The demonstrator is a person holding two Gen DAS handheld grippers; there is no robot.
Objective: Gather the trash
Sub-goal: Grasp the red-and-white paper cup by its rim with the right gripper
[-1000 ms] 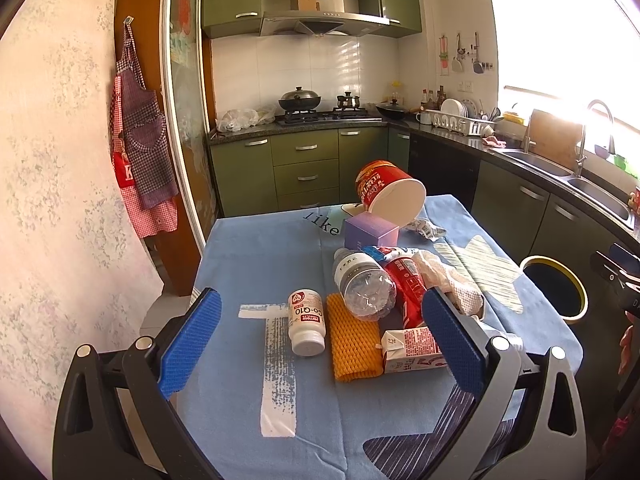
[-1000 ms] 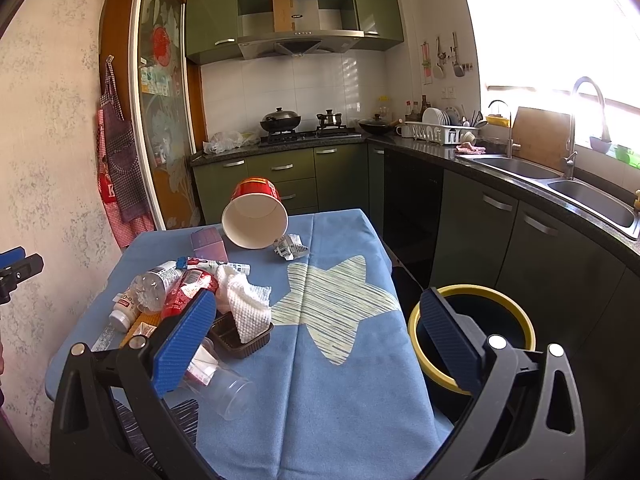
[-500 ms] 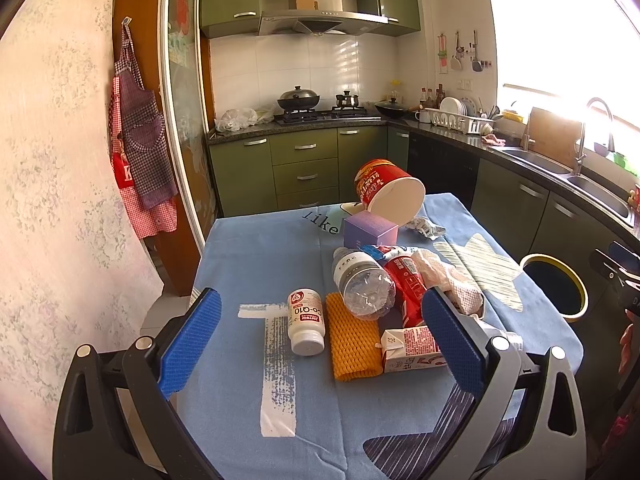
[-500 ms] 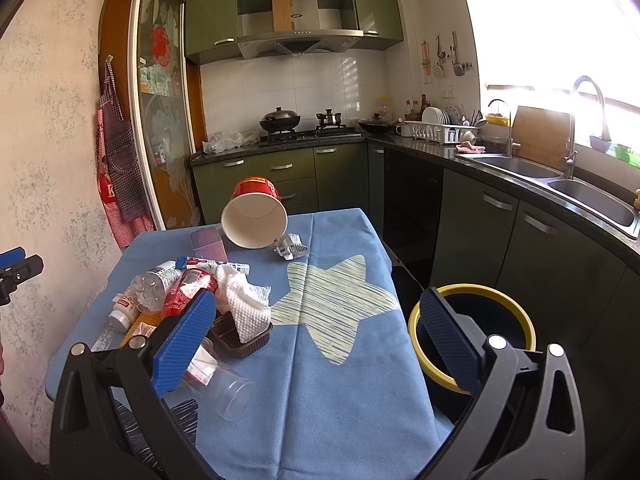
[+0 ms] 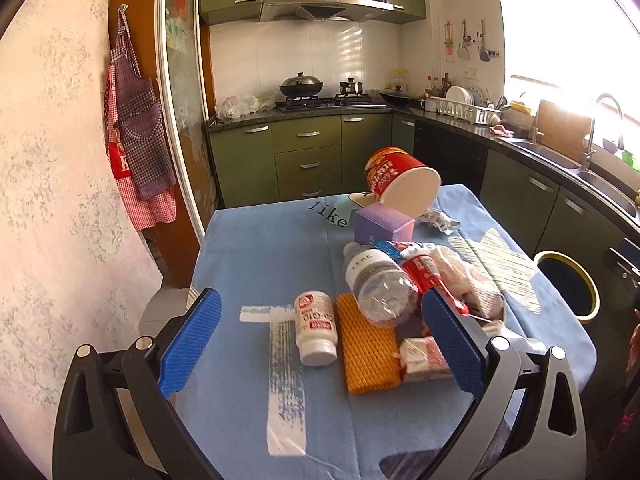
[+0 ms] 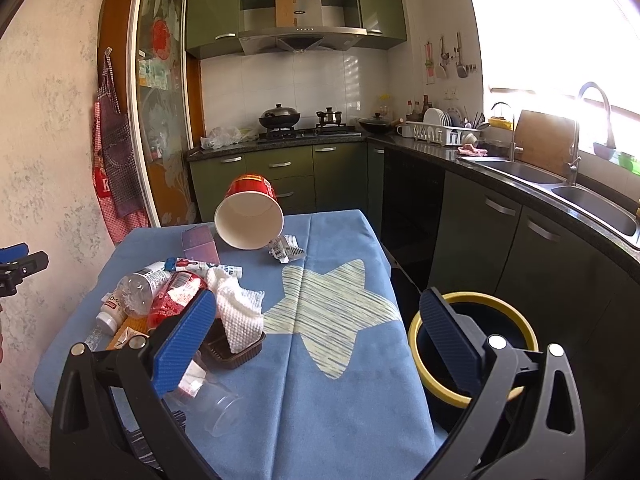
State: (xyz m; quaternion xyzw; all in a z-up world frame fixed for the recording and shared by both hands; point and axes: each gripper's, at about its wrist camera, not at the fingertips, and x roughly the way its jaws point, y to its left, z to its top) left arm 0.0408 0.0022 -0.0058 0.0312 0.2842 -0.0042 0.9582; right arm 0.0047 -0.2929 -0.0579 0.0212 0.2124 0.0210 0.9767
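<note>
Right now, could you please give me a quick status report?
Both tongs open, empty: left, right. Trash pile untouched on table. Bin beside table, nothing blocking.

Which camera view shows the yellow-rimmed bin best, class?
The right wrist view. The yellow-rimmed bin sits large beside the table, most of its rim and dark inside showing behind the open right claw. The left wrist view shows it small, at the far right edge.

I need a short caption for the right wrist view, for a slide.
Open right gripper above a blue table with trash, beside a yellow-rimmed bin.
</note>
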